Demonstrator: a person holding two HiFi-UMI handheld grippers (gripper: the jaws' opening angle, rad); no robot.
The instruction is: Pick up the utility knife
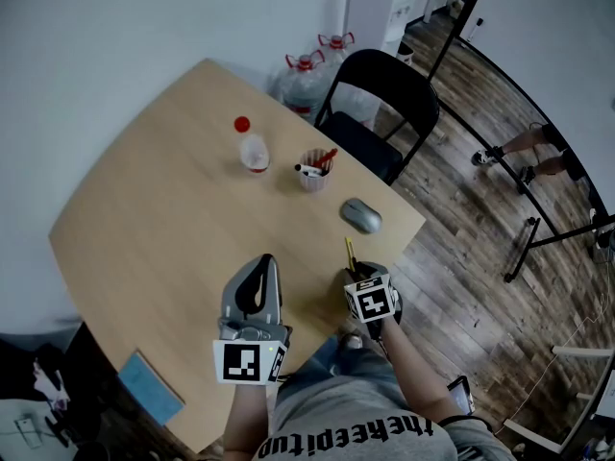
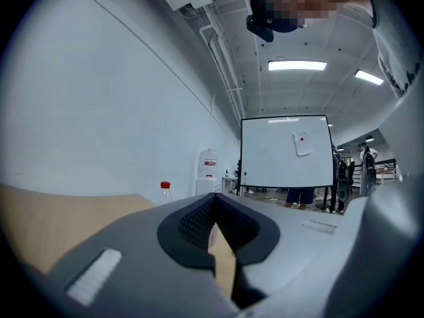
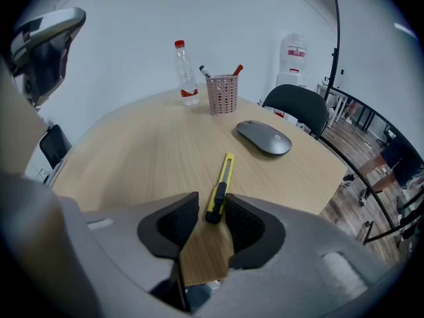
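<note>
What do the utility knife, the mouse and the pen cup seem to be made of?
The utility knife: likely plastic, yellow body with black end, dull sheen. The mouse: grey, smooth, probably plastic. The pen cup: pink perforated mesh; plastic or metal, unclear.

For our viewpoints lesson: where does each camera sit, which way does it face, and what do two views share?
Head view: on the person's head, steeply down at the table; left gripper, right gripper, forearms show.
Left gripper view: on it, level toward a whiteboard; shut jaws show.
Right gripper view: on it, tilted down at the utility knife; open jaws show.
Head and right gripper views share the mouse.
</note>
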